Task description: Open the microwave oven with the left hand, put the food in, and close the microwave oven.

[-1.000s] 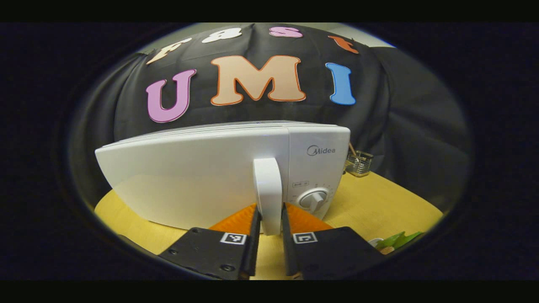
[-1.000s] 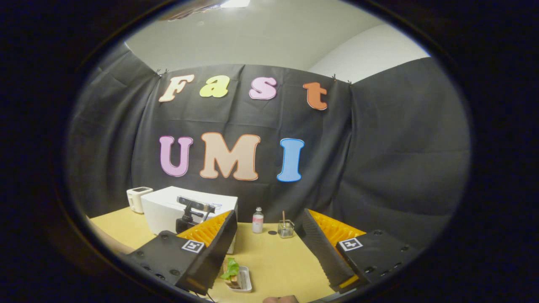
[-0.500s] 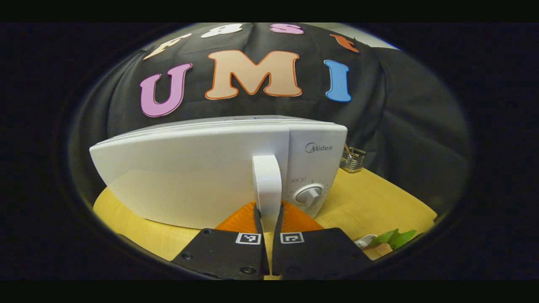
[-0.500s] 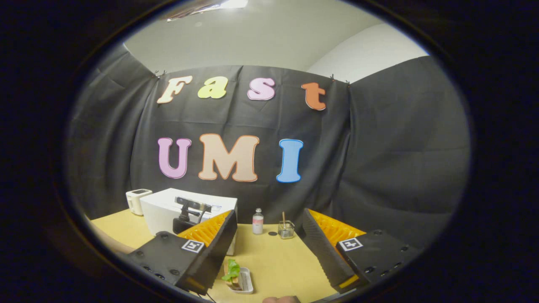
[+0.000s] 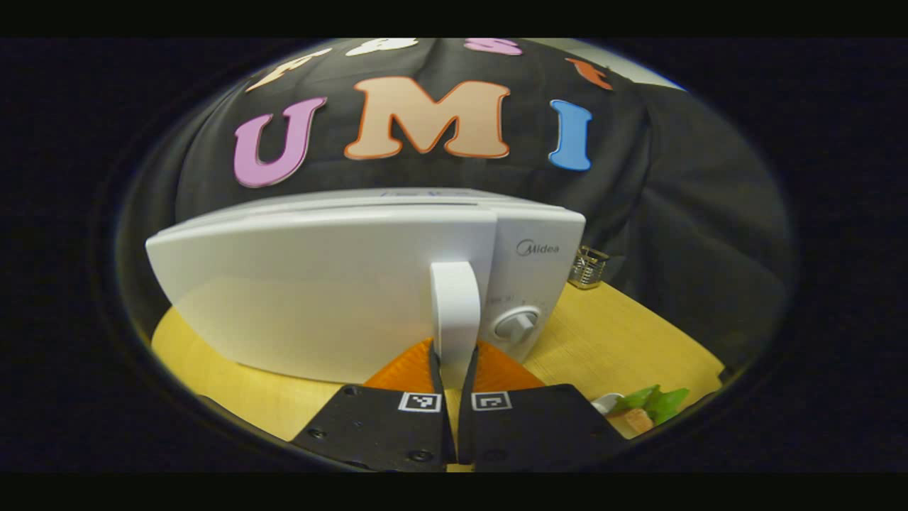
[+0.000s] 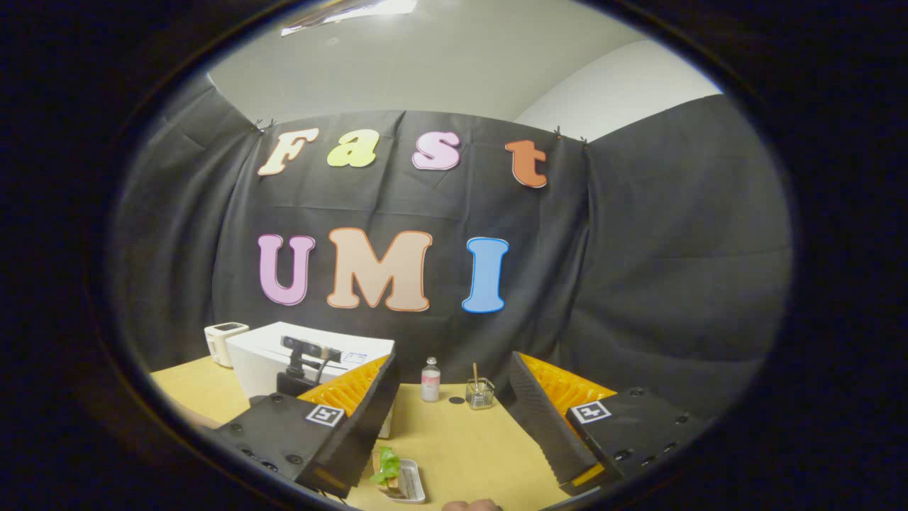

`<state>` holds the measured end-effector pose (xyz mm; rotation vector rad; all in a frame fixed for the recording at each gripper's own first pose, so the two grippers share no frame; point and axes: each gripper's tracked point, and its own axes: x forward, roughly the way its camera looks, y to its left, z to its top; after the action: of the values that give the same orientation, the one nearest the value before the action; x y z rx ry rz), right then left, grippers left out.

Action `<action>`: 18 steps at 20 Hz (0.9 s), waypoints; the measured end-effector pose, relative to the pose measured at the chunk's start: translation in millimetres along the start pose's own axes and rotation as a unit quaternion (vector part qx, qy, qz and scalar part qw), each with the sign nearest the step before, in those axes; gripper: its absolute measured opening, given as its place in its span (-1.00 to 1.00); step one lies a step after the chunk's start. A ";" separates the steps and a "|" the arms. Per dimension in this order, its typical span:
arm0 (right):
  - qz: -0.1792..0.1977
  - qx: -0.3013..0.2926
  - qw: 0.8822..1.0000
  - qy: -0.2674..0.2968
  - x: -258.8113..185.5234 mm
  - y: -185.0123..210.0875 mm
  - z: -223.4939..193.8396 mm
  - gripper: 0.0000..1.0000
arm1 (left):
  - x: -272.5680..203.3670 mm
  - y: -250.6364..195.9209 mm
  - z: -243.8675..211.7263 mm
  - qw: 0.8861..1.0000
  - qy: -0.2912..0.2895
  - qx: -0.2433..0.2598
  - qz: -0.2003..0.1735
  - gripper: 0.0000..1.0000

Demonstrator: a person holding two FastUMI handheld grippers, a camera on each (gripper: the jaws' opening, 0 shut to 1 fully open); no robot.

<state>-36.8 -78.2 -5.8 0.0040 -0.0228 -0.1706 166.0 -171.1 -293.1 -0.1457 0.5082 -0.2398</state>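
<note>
The left hand-held gripper (image 5: 452,362) clenched the white microwave's (image 5: 340,284) upright white handle (image 5: 455,319); the right hand-held gripper (image 6: 450,419) gaped above the leafy food tray (image 6: 401,479).

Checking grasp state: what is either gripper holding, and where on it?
Left gripper is clamped on the lower end of the microwave door handle. Right gripper is open, holding nothing.

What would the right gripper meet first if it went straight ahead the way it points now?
Probably the small glass jar on the yellow table, which sits between the open fingers of the right gripper; the bottle stands just left. Depth is unclear.
</note>
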 end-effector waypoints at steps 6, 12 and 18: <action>0.019 -0.001 1.000 0.002 12.5 11.7 -5.3 0.90 | -81.1 9.7 -30.9 0.999 0.000 0.033 -0.031 -0.95; 0.071 0.003 0.997 0.001 21.4 53.4 -13.5 0.92 | -149.7 43.0 -59.1 0.999 0.019 0.040 -0.014 -0.95; 0.111 -0.009 0.994 -0.001 23.3 90.4 -17.3 0.92 | -207.6 98.2 -80.5 0.998 0.023 0.026 0.048 -0.97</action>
<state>1.9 6.9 -22.1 -0.0174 -0.0243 0.0525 -31.1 -28.5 -285.9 -0.0656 0.5525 -0.1628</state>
